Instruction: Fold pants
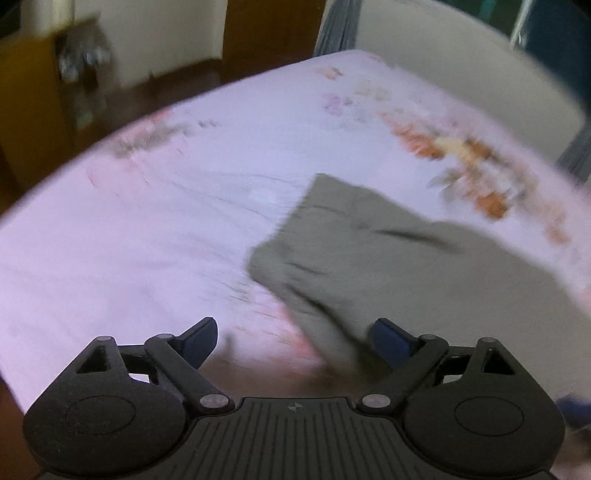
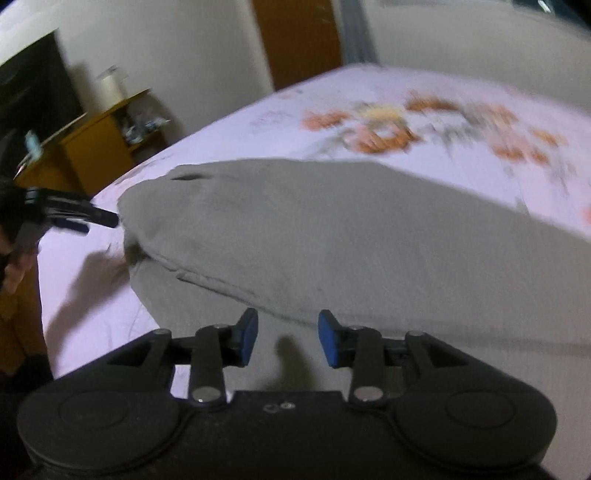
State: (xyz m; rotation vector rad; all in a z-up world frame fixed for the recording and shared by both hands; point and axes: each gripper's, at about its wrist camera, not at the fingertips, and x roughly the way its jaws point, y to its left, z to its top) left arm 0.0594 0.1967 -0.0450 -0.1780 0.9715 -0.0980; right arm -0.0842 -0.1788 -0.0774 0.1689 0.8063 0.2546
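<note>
Room: cream walls, a brown wooden door [image 2: 301,40] behind the bed, a grey striped curtain [image 1: 338,27] beside it, and dark wood flooring along the far side.
Bed: a wide bed with a pale lilac-pink sheet [image 1: 147,229] printed with orange and yellow flowers toward the far right corner; fine creases run across the bare middle.
Side furniture: a yellow-brown wooden cabinet [image 2: 99,147] stands off the bed's left edge, with small blurred things in its open shelf and a pale cylinder on top that is too blurred to name.
Pants: grey-green pants [image 2: 332,236] lie on the sheet, folded over so that one layer rests on another, a seam edge showing along the near side; in the left wrist view they [image 1: 388,266] reach from the middle of the bed to the near right edge.
Left gripper: left gripper [image 1: 295,338] has its blue-padded fingers spread wide, nothing pinched; a strip of the pants passes just inside the right-hand finger, and whether it touches is lost to blur. From the right wrist view it [image 2: 92,219] sits at the left end of the pants, held by a hand.
Right gripper: right gripper [image 2: 287,338] has its fingers partly parted and released, hovering over the near edge of the pants with no cloth between them.
</note>
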